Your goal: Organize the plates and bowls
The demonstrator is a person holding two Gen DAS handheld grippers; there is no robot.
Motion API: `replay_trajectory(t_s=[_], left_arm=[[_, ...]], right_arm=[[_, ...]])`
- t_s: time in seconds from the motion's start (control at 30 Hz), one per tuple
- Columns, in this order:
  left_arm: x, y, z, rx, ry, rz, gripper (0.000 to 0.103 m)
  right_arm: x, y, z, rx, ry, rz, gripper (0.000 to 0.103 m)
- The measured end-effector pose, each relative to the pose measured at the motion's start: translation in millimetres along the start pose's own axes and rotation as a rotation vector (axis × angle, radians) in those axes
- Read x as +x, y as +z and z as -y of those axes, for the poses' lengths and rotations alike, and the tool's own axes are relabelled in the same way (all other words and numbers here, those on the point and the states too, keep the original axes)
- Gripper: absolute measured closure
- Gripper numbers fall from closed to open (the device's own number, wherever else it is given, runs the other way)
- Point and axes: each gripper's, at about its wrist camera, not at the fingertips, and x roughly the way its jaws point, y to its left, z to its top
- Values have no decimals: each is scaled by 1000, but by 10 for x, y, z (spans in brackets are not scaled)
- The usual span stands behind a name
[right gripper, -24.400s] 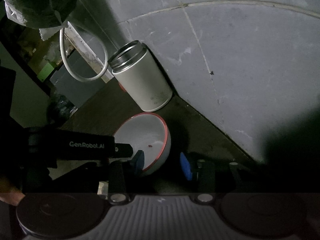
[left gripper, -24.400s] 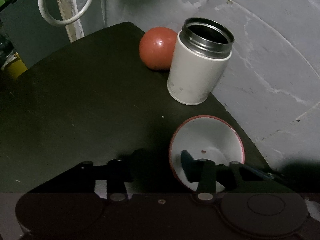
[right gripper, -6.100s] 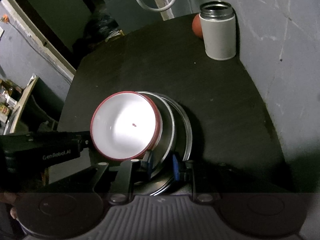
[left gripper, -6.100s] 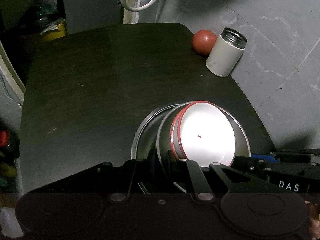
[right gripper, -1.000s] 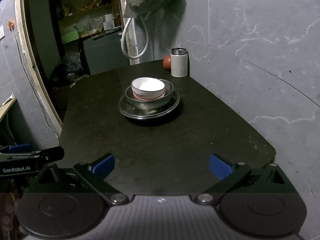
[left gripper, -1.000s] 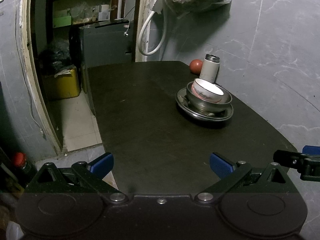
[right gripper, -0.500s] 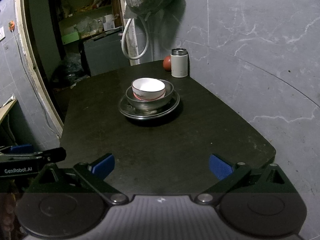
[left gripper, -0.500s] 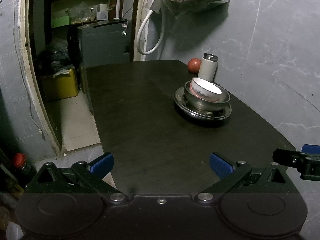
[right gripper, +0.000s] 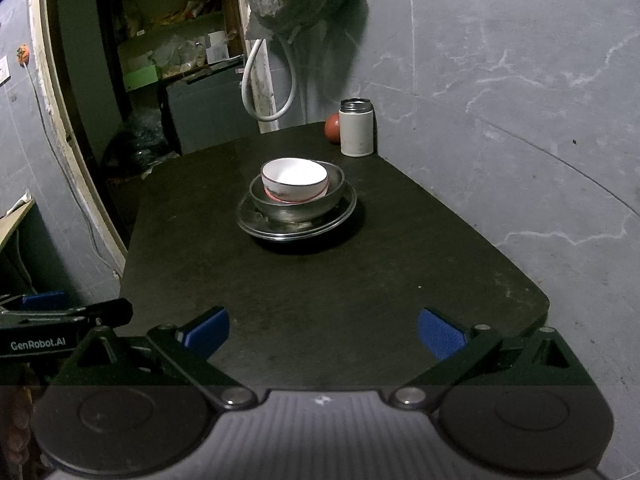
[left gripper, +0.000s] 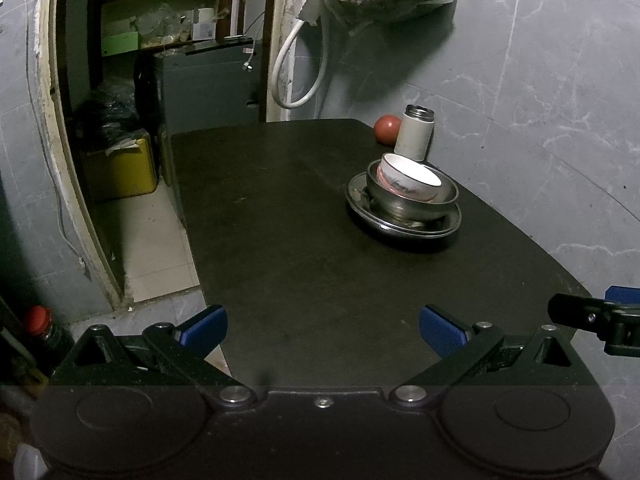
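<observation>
Bowls (right gripper: 294,184) sit nested on a plate (right gripper: 344,210), well ahead of both wide-open, empty tools: left tool (left gripper: 323,326), right tool (right gripper: 324,330).

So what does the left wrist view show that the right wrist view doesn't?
Only the left wrist view shows the yellow box on the floor and a red-capped bottle. Only the right wrist view shows the "GenRobot.AI" lettering on the other gripper. Both show the white bowl nested in the metal bowl on the metal plate, the flask and both hand-held grippers open.

Black tongs (left gripper: 322,326) with blue pads (left gripper: 204,325), silver screws, one marked "GenRobot.AI".
</observation>
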Motion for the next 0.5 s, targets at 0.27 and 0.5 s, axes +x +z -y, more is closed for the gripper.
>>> replay_trajectory(t_s=[0.27,0.5], left_arm=[[-2,-17,38,8,-3,-1,1],[5,-11,108,16,-2,-4,1]], right_arm=[[-11,-3,23,4,0,0,0],[-34,-15,106,14,5,-1,0]])
